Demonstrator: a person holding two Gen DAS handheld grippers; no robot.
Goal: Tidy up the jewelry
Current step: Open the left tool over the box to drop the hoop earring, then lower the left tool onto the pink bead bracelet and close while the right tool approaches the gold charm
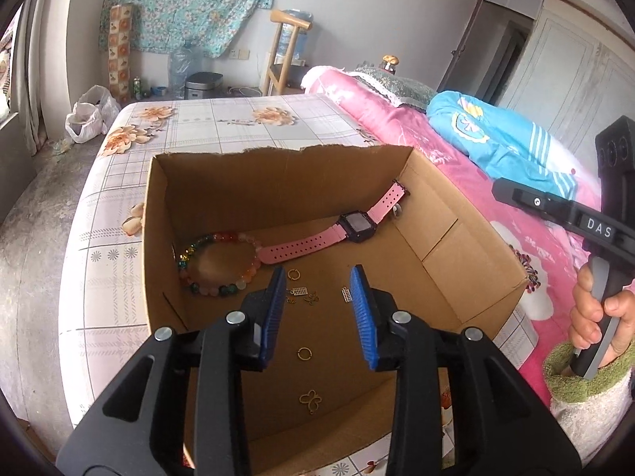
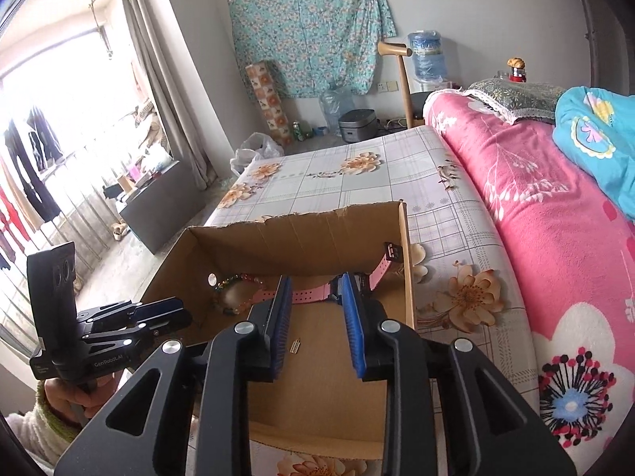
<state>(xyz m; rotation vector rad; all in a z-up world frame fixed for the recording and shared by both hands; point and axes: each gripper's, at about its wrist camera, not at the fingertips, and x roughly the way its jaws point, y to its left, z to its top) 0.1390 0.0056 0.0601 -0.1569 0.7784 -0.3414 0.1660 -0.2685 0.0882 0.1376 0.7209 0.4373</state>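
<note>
Left wrist view. Cardboard box [image 1: 456, 246] at frame centre on bed [image 1: 222, 123]. Inside, left to right: bead bracelet [image 1: 216, 263], pink watch [image 1: 349, 228], small gold charms [image 1: 303, 295] on box floor. Left gripper [image 1: 319, 301] low centre, jaws parted, nothing between pads. Right wrist view: right gripper [image 2: 317, 317] jaws parted, empty, above box floor.
</note>
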